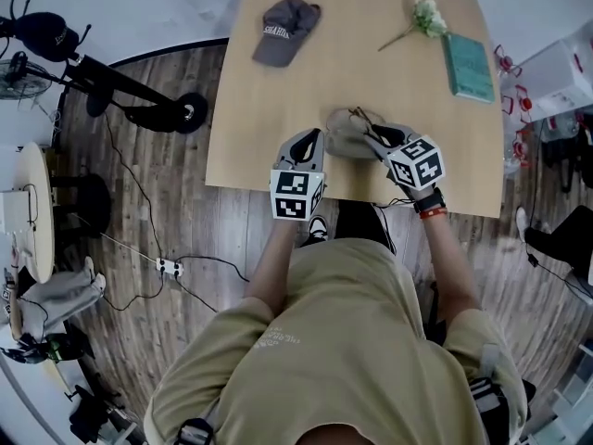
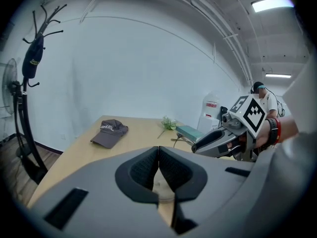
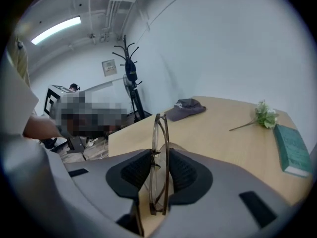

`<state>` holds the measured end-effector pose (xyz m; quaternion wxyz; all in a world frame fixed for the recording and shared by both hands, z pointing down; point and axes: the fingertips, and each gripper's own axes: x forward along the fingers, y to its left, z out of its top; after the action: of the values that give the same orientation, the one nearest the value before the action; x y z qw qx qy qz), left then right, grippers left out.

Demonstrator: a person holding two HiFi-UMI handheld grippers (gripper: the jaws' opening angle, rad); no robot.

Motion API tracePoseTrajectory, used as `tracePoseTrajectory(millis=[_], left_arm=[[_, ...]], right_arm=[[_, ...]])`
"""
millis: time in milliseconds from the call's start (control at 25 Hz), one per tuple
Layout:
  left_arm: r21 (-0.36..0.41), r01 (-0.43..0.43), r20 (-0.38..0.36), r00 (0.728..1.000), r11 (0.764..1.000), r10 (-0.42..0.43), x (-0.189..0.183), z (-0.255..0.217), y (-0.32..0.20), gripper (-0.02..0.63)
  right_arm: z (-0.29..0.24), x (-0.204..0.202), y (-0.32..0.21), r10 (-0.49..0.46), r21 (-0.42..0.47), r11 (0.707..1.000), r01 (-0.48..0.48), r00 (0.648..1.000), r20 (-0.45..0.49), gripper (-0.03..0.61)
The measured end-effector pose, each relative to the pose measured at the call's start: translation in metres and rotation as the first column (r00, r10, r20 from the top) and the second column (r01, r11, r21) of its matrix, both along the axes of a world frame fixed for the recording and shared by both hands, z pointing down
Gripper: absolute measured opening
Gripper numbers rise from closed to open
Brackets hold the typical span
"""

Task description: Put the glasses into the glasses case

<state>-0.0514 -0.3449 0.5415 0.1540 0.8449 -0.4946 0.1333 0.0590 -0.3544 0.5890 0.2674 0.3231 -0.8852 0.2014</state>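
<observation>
Folded brown-framed glasses (image 3: 159,133) stand upright between the pads of my right gripper (image 3: 159,155), which is shut on them. In the head view this right gripper (image 1: 372,135) is over the near edge of the table, just above a pale grey glasses case (image 1: 343,145), and the glasses (image 1: 361,116) stick out past its tip. My left gripper (image 1: 315,139) is at the case's left end. Its pads (image 2: 148,170) meet at the tips, and a pale patch shows through the gap behind them. From the left gripper view the right gripper (image 2: 198,145) and glasses (image 2: 181,140) are ahead to the right.
A dark grey cap (image 1: 285,28) lies at the far left of the wooden table (image 1: 278,119). A sprig of white flowers (image 1: 424,15) and a green book (image 1: 468,66) lie at the far right. A coat stand and a fan stand beyond the table's left side.
</observation>
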Motion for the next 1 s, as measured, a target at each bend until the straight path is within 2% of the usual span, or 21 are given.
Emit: tracePoseTrajectory(millis=[160,360,560,800,1000], left_arm=[[-0.013,-0.004,-0.002,1.0,1.0,0.004,-0.005,0.005,-0.006,0.023],[-0.033,-0.004,0.002,1.0,0.999,0.004,-0.005,0.014,-0.013,0.023],[-0.046,-0.001,0.015,1.0,0.999,0.001,-0.009,0.021,-0.018,0.023],[-0.064,-0.002,0.015,1.0,0.998,0.003,-0.009,0.028,-0.021,0.023],[-0.081,-0.005,0.015,1.0,0.997,0.007,-0.01,0.034,-0.024,0.023]], right_arm=[[0.011,-0.014,-0.004,-0.129,-0.07,0.989,0.127,0.991,-0.031,0.126],[0.027,-0.024,-0.006,-0.257,-0.172,0.953,0.248,0.966,-0.036,0.123],[0.046,-0.029,-0.008,-0.368,-0.256,0.902,0.347,0.929,-0.04,0.123],[0.063,-0.035,-0.011,-0.446,-0.342,0.846,0.408,0.894,-0.036,0.124],[0.08,-0.039,-0.008,-0.528,-0.407,0.789,0.461,0.847,-0.065,0.124]])
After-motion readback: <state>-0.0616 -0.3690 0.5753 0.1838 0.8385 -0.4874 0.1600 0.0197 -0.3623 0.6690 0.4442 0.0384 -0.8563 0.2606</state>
